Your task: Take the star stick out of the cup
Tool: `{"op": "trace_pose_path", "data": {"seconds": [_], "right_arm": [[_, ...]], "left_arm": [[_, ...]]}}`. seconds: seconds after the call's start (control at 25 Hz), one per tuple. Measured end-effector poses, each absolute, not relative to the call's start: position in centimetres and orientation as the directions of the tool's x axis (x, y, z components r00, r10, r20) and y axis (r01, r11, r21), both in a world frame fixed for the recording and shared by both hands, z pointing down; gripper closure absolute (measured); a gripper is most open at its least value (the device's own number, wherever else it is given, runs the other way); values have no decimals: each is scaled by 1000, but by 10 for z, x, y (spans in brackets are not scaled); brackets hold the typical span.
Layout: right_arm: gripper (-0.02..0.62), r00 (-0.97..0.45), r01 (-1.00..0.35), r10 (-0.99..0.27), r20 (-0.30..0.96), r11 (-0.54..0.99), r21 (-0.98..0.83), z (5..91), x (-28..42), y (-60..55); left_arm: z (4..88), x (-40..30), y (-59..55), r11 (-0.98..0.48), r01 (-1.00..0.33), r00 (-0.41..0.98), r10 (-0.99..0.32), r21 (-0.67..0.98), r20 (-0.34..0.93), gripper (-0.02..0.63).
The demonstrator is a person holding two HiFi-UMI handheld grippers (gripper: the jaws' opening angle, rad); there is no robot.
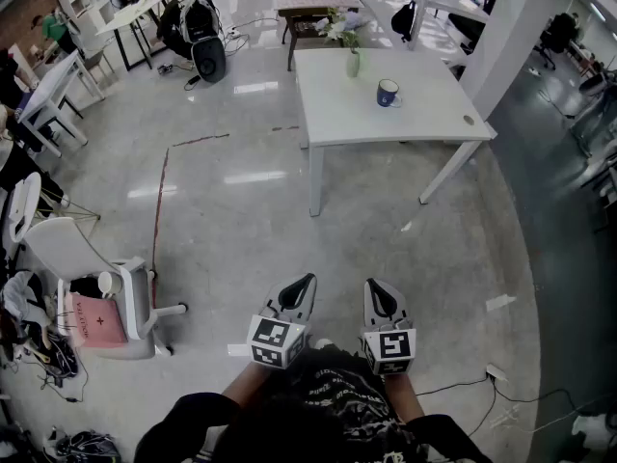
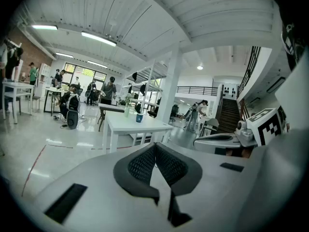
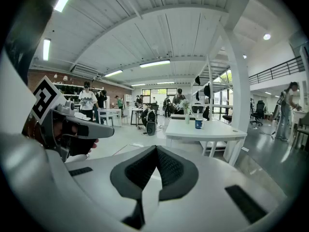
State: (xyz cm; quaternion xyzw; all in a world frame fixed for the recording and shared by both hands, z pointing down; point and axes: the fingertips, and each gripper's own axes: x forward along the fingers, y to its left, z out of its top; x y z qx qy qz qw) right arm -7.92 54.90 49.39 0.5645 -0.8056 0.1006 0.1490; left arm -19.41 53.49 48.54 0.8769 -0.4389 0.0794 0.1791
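We have done nothing yet: our left claw [image 1: 305,283] and right claw [image 1: 375,287] are pinched closed and empty, well apart from the cup [image 1: 388,93] on the bench [image 1: 429,119] toward twelve o'clock. The star stick is too small to make out.

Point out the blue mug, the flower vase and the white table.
blue mug [image 1: 388,93]: head view, its side wall.
flower vase [image 1: 353,64]: head view, the vase body.
white table [image 1: 366,119]: head view, bare tabletop.

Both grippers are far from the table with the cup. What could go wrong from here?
The vase stands near the cup on the table; a careless reach might tip it. Both the left gripper and right gripper are shut, so one must open first. The stick cannot be made out from here.
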Motion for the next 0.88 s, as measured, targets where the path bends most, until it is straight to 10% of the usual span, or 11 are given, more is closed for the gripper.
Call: {"op": "trace_pose_path", "data": {"seconds": [0.88], "right_arm": [[588,-131,-991,-936,328,137,-3,500,-101,497]], "left_arm": [[494,-246,463,-649,-733,680,-685,207,260,586]]}}
